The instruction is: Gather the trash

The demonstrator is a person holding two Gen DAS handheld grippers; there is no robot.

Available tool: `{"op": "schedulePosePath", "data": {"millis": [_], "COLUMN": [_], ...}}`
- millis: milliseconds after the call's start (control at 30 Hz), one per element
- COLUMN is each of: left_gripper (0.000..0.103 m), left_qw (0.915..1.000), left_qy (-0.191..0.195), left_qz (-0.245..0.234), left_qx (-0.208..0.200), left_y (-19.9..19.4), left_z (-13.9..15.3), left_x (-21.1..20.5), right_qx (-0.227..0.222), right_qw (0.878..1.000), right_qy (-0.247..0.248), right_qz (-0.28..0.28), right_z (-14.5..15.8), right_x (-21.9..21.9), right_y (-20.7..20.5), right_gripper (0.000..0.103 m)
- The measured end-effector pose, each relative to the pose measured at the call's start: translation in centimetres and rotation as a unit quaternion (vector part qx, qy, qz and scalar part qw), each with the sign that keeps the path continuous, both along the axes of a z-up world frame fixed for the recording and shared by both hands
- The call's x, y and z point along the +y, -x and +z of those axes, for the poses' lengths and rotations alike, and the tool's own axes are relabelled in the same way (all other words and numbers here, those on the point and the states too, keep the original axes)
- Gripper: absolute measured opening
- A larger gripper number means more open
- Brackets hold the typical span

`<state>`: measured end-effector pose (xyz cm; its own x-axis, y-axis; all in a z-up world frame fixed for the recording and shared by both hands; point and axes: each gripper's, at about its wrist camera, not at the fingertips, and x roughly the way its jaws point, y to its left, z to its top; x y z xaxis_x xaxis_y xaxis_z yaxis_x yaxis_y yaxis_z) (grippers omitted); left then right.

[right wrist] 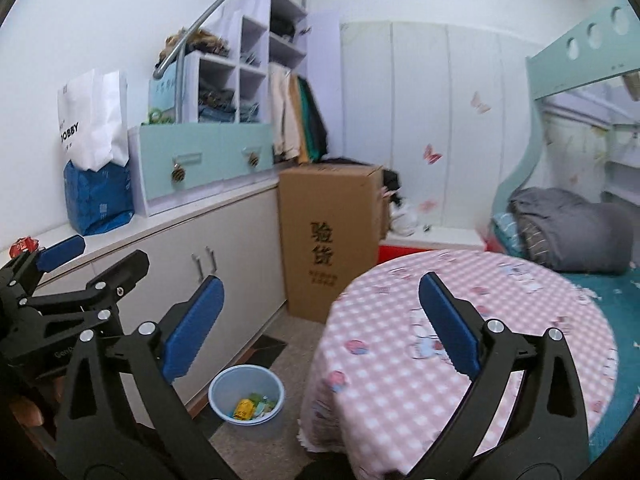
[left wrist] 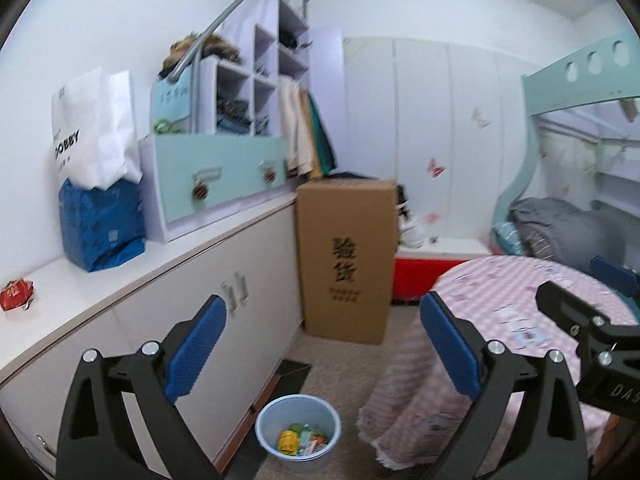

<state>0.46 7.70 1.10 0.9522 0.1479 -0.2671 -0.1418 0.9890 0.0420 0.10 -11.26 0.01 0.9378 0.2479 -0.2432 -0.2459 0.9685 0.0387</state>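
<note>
- Below and between the spread jaws of the left gripper [left wrist: 320, 356], a pale blue bin [left wrist: 298, 430] stands on the carpeted floor [left wrist: 344, 364], holding a yellow wrapper [left wrist: 289, 440] and other colourful scraps.
- Both blue pads of the left gripper stand wide apart with nothing between them.
- The right gripper [right wrist: 320, 328] is likewise wide open and empty; the same bin [right wrist: 247, 396] shows just below and inside its left jaw.
- A round bench under a pink checked cloth [right wrist: 460, 320] lies beneath the right gripper's right jaw, its hem hanging close beside the bin.
- Far to the left of the left gripper's jaws, a crumpled red wrapper [left wrist: 16, 294] sits on the white cabinet top [left wrist: 100, 280], well apart from the bin.
- Beyond that wrapper, a blue bag [left wrist: 102, 226] with a white paper bag [left wrist: 94, 128] tucked in it stands against the wall, touching a mint-fronted drawer unit [left wrist: 218, 178].
- Ahead between the jaws, a tall cardboard box [left wrist: 346, 260] stands upright on the floor against the cabinet's end.
- Right of the jaws, a grey quilt [right wrist: 568, 232] lies bundled on the lower bunk bed [right wrist: 616, 308].
- In the left wrist view the right gripper pokes in at the right edge, over the checked cloth.
</note>
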Motion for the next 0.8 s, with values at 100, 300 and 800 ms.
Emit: {"op": "schedulePosePath", "data": {"millis": [100, 300, 800], "left_gripper": [0.097, 0.097, 0.097], "left_qw": [0.9999, 0.9990, 0.9983], "left_qy": [-0.002, -0.014, -0.026], "left_qz": [-0.012, -0.033, -0.043], "left_qx": [-0.011, -0.026, -0.029], "left_y": [1.8, 4.6, 6.1], "left_z": [0.7, 1.1, 0.9], "left_x": [-1.9, -4.6, -6.8], "right_qx": [-0.009, -0.015, -0.015], "right_qw": [1.000, 1.000, 0.999], "right_qy": [-0.001, 0.000, -0.006], "right_qz": [-0.013, -0.026, -0.045], "right_z": [0.1, -0.6, -0.9], "right_x": [-1.3, -2.6, -4.3], "right_y": [1.9, 4.5, 5.8], "right_gripper": [0.096, 0.097, 0.097]}}
